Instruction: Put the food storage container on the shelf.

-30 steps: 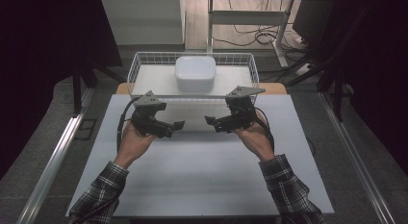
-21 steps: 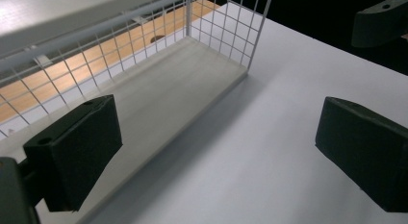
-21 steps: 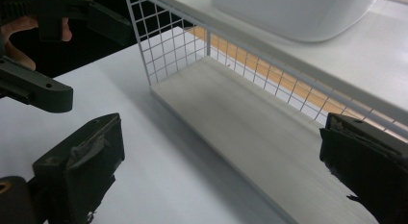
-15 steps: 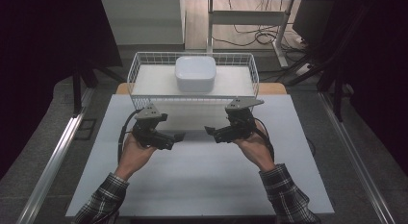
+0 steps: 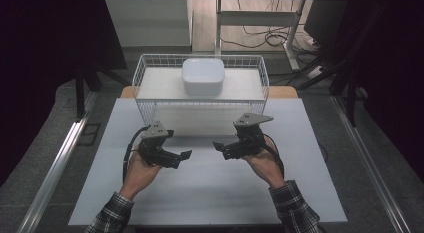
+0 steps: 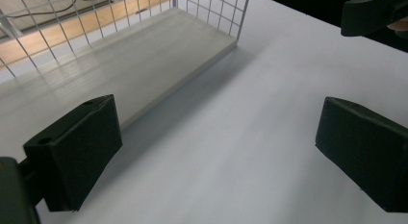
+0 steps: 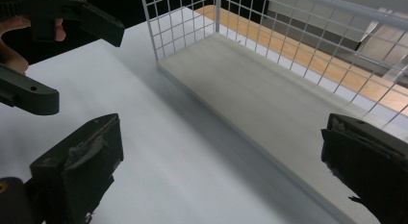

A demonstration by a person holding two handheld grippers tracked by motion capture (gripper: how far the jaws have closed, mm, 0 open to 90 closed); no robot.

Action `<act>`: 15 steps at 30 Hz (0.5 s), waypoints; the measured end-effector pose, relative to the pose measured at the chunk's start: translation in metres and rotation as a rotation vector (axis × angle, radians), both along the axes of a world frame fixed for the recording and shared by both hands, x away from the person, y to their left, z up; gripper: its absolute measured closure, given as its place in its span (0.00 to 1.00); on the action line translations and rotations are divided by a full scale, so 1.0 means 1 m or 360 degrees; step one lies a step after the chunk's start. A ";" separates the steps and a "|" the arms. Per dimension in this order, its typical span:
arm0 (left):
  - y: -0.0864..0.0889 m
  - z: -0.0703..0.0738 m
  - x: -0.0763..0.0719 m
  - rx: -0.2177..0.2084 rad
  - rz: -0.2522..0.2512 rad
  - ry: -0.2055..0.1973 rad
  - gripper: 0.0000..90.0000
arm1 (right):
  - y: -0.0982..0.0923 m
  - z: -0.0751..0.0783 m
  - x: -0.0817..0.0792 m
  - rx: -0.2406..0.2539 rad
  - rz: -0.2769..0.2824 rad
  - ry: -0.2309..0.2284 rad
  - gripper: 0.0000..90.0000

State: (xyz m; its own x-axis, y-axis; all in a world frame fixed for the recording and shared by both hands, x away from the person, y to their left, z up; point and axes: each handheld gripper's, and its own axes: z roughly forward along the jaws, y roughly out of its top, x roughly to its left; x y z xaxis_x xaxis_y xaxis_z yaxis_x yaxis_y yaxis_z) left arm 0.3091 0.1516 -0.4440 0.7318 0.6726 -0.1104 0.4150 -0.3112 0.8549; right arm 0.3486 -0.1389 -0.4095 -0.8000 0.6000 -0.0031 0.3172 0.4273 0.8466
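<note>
well back on the table (image 5: 210, 203) stands a white wire basket (image 5: 145, 88) with a pale flat floor, and on that floor, toward the far side and about the middle, sits 1 white box (image 5: 203, 76) with rounded corners, smooth and plain, nothing else beside it. the table top is a white sheet, bare between basket and hands, with a strip of wood showing behind the basket. grey floor, a metal rail at each side, cables and a stand lie beyond. the left gripper (image 5: 182, 156) hovers over the sheet near the basket's front, jaws spread wide on nothing. the right gripper (image 5: 218, 145) faces it, just apart, jaws likewise wide and empty.
</note>
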 end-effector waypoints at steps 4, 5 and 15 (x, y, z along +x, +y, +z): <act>0.000 -0.009 -0.005 0.0007 0.0000 0.0009 0.02 | -0.001 -0.008 -0.004 0.0008 0.0007 0.0011 0.00; 0.000 -0.011 -0.006 0.0004 0.0001 0.0009 0.02 | -0.001 -0.010 -0.005 0.0001 0.0008 0.0015 0.00; 0.005 -0.032 -0.017 -0.0059 -0.0019 0.0072 0.03 | -0.008 -0.023 -0.014 -0.0031 0.0018 0.0029 0.00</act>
